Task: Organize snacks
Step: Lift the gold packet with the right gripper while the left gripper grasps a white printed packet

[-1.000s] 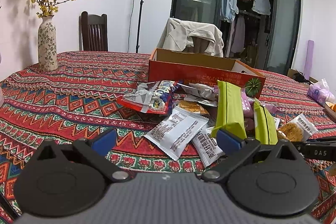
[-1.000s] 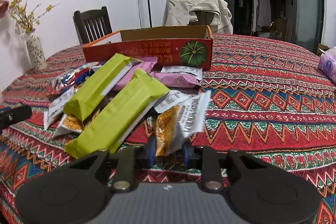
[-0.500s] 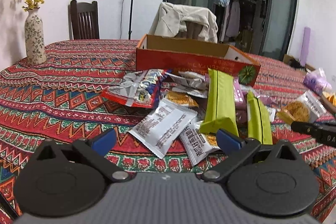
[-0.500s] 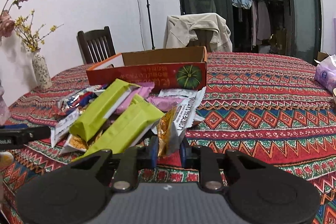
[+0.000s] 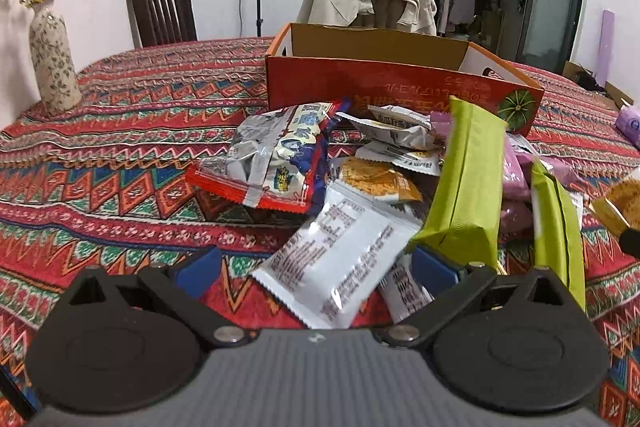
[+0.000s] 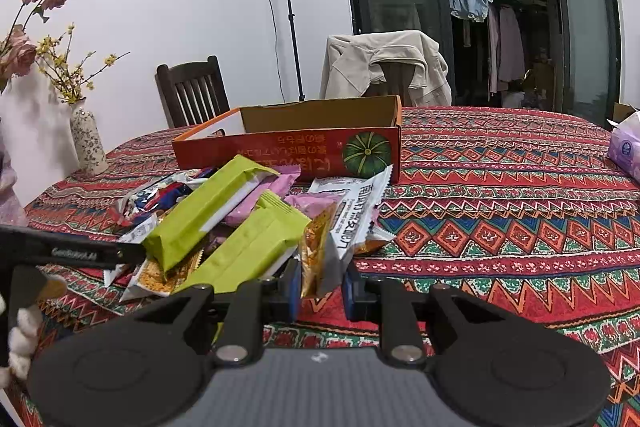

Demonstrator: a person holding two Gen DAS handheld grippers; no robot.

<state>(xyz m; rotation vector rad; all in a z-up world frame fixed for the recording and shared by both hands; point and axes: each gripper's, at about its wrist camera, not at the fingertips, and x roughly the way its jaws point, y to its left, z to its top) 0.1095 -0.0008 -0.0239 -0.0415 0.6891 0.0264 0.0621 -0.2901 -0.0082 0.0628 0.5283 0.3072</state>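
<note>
One orange box (image 6: 288,151), interior unseen

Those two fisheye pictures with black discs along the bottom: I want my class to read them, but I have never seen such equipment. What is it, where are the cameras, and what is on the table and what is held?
A person holds a hand-held two-finger gripper in each hand; no robot arm is involved. Each gripper carries a camera looking forward along its fingers, so the black discs are the tool's own body.

The left gripper is open, over a white snack packet lying between its fingers.

The right gripper is shut on an orange-and-white snack packet.

On the patterned tablecloth lies a pile of snacks, including green packets, before an open red cardboard box. A flower vase stands at the left.
</note>
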